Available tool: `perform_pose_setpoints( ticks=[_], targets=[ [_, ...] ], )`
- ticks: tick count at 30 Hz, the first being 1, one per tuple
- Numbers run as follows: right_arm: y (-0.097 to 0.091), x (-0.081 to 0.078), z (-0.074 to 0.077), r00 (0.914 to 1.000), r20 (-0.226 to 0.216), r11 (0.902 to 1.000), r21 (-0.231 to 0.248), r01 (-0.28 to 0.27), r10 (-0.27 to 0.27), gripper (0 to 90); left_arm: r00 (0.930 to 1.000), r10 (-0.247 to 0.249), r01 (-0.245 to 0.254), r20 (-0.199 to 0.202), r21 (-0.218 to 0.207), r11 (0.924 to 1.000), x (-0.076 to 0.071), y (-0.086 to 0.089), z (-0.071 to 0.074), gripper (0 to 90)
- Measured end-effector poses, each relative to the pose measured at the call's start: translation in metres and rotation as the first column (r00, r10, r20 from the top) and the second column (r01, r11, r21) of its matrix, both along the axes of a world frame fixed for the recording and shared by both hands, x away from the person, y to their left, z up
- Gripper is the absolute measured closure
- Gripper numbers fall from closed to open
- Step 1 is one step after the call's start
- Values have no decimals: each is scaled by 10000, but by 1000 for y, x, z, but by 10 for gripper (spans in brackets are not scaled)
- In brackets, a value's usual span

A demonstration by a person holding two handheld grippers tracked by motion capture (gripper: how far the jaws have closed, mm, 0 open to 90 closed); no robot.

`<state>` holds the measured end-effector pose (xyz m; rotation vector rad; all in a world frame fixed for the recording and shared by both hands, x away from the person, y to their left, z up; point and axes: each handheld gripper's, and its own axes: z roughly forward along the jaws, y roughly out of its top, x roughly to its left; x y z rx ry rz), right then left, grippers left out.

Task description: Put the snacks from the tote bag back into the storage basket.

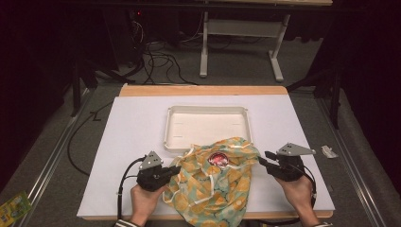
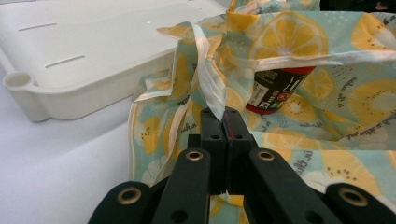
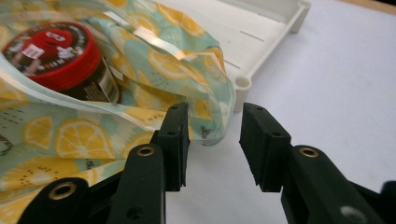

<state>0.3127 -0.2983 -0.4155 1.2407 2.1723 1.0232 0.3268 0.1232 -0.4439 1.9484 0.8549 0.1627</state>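
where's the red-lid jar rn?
High view: the red-lid jar sits inside the open lemon-print bag, front centre of the table, just before the white tray.

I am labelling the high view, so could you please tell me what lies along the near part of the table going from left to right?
Left gripper, shut on the bag's edge → lemon-print bag with a red-lidded jar in it → right gripper, jaws apart beside the bag's right edge.
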Motion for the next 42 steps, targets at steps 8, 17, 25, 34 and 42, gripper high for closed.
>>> perform_pose_setpoints(
  ticks=[8, 17, 25, 34, 42],
  targets=[
    [11, -8, 10, 9988, 359, 9994, 66, -328, 325, 621, 10000, -19, 19, 10, -1, 10000, 0, 0, 0, 896],
    [32, -12, 18, 9922, 378, 9921, 367, -1199, 1185, 605, 10000, -41, 41, 9, 3, 10000, 0, 0, 0, 896],
    [44, -7, 13, 9862, 67, 9852, 441, -1655, 1653, 538, 10000, -36, 36, 25, -2, 10000, -1, 0, 0, 896],
    [58, -5, 12, 9719, 67, 9708, 471, -2354, 2353, 468, 10000, -57, 57, 27, -39, 10000, 0, -1, 0, 896],
    [71, -8, 21, 9605, 280, 9584, 651, -2781, 2768, 469, 10000, -76, 76, 34, -76, 9999, 0, -1, 0, 896]
  ],
)
